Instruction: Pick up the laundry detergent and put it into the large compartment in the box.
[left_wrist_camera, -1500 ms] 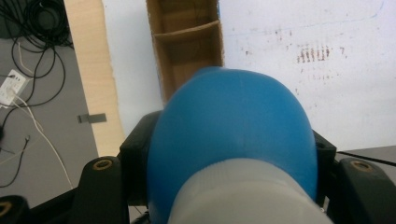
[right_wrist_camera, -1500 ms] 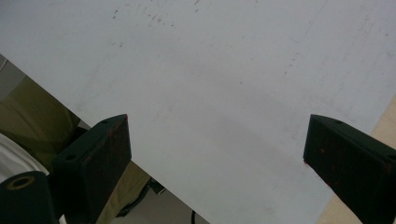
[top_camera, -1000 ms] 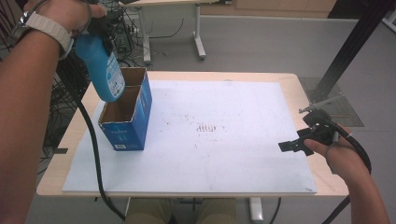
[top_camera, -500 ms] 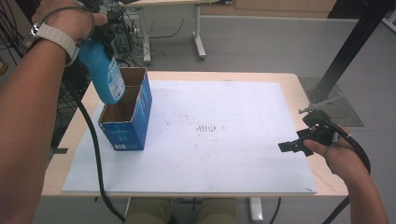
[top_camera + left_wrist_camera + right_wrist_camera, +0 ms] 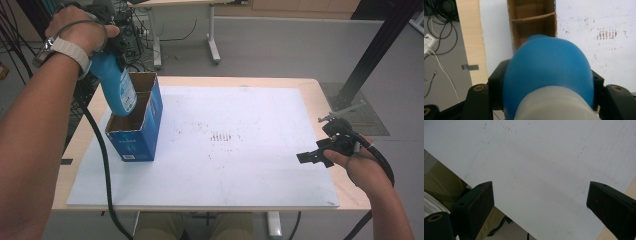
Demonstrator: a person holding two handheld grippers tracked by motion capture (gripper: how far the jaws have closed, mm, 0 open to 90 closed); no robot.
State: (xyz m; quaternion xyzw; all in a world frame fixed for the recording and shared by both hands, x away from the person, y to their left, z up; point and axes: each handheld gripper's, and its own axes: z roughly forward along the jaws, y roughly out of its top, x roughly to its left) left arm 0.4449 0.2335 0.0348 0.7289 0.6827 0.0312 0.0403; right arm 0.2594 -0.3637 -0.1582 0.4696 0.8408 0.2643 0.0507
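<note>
With the left gripper clamped on the blue plastic bottle, lower it upright into the blue cardboard box's near compartment; right gripper idles, jaws apart.

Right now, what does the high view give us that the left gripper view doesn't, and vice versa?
High view alone: the right gripper open, low at the table's right edge, the person's forearms, and the box's blue outside. Left gripper view alone: the cardboard divider inside the box, seen from above, and the bottle's whitish end. Shared: the blue bottle held in the left gripper, its base at the open box on the white sheet.
</note>
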